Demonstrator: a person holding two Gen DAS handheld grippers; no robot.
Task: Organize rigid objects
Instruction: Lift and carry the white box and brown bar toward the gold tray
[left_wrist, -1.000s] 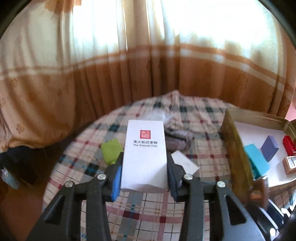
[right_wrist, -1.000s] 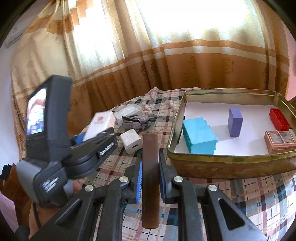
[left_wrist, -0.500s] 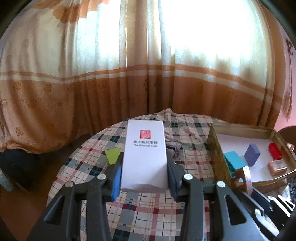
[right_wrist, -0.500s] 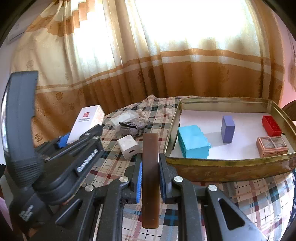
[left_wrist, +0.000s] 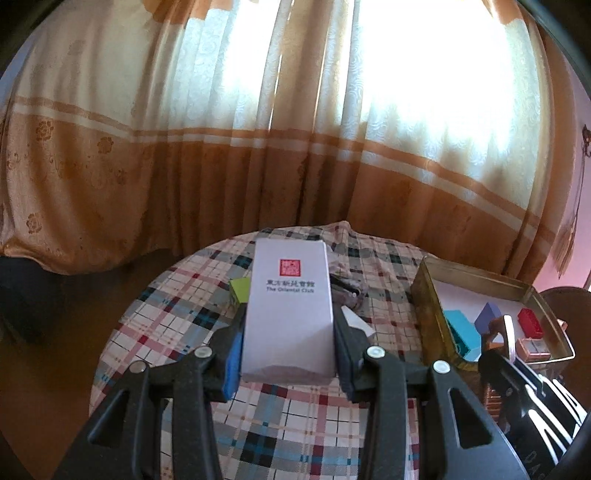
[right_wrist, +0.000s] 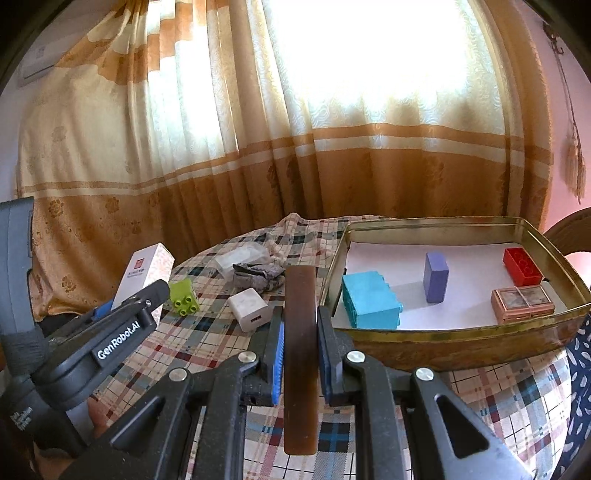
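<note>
A round table (right_wrist: 207, 332) covered with a plaid cloth carries the items. Seen from the right wrist, a gold tin tray (right_wrist: 461, 343) rests at 3 o'clock. A white charger (right_wrist: 248, 308) lies near centre, a green brick (right_wrist: 183, 297) at 9 o'clock, a grey crumpled cloth (right_wrist: 258, 277) and clear packet (right_wrist: 240, 258) toward 11 o'clock.

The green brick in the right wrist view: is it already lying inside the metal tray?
No. The green brick sits on the checked tablecloth, left of the metal tray, which holds the other blocks.
</note>
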